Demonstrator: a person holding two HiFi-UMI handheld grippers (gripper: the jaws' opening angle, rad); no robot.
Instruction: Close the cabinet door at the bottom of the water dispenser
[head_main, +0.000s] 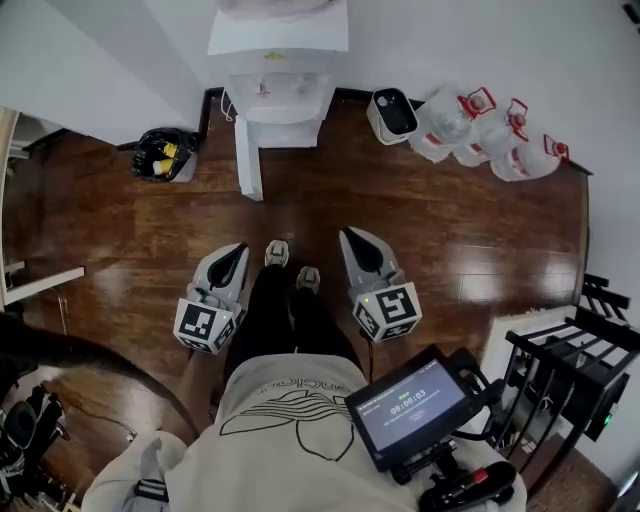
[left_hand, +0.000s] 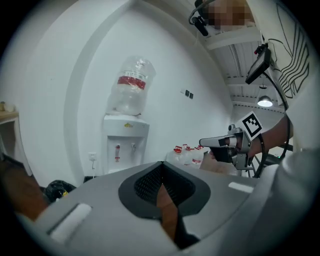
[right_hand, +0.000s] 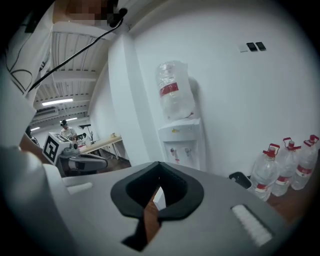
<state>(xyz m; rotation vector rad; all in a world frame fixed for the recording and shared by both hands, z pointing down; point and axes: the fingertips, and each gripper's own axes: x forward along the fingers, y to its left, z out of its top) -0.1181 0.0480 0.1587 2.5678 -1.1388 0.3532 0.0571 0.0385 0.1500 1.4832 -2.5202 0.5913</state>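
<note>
The white water dispenser (head_main: 275, 95) stands against the far wall with a large bottle (left_hand: 131, 85) on top. Its bottom cabinet door (head_main: 248, 160) is swung out towards me on the dispenser's left side. My left gripper (head_main: 237, 252) and right gripper (head_main: 353, 238) hover side by side above the wooden floor, about a step short of the dispenser. Both point at it, shut and with nothing in them. In the left gripper view the dispenser (left_hand: 125, 145) sits above the shut jaws. It rises ahead as well in the right gripper view (right_hand: 181, 142). Neither gripper touches the door.
Several large water bottles (head_main: 485, 135) and a small white bin (head_main: 392, 113) line the wall to the dispenser's right. A black bag (head_main: 165, 155) lies to its left. A black metal rack (head_main: 570, 365) stands at the right, and a screen device (head_main: 415, 405) hangs at my chest.
</note>
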